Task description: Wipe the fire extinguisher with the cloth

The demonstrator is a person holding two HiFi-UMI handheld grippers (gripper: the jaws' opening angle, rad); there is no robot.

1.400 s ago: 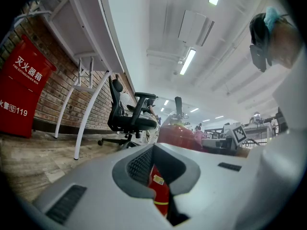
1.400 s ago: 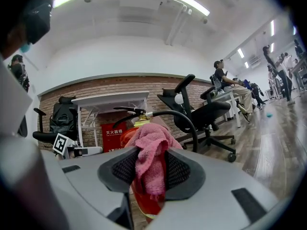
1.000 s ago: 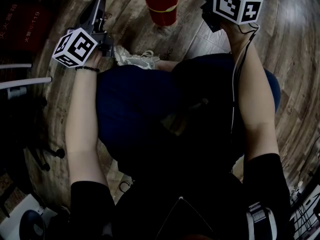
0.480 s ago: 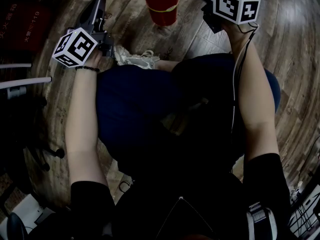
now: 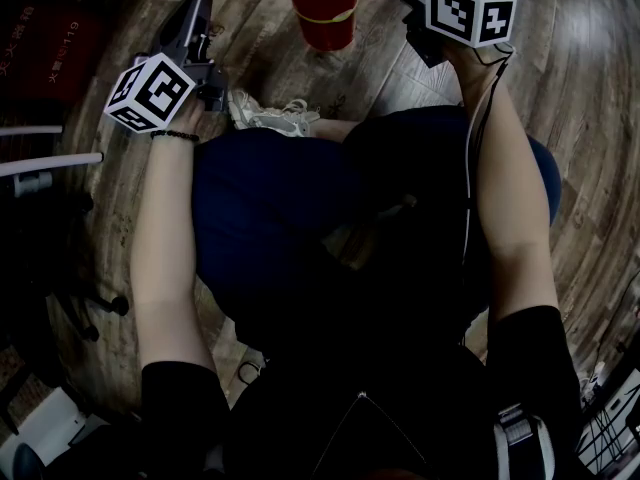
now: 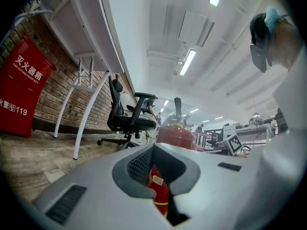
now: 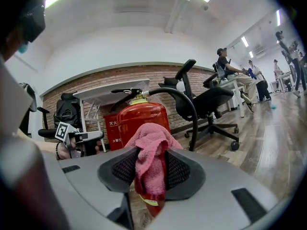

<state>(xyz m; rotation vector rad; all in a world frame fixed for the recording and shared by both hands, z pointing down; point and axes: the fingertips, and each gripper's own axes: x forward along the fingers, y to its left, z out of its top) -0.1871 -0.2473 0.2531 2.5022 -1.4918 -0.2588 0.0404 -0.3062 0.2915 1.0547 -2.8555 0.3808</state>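
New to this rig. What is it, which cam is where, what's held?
No robot here: a person holds a two-fingered gripper in each hand. The head view comes from a camera on the person's head, looking steeply down at their own arms and legs; the cubes with square markers belong to the grippers. The other two pictures come from wide-angle cameras riding on each gripper, looking along its fingers. On the wooden floor before the person stands a red fire extinguisher. The right gripper is shut on a pink cloth, close to the extinguisher. The left gripper has its fingers together with nothing between them and points at the extinguisher too.
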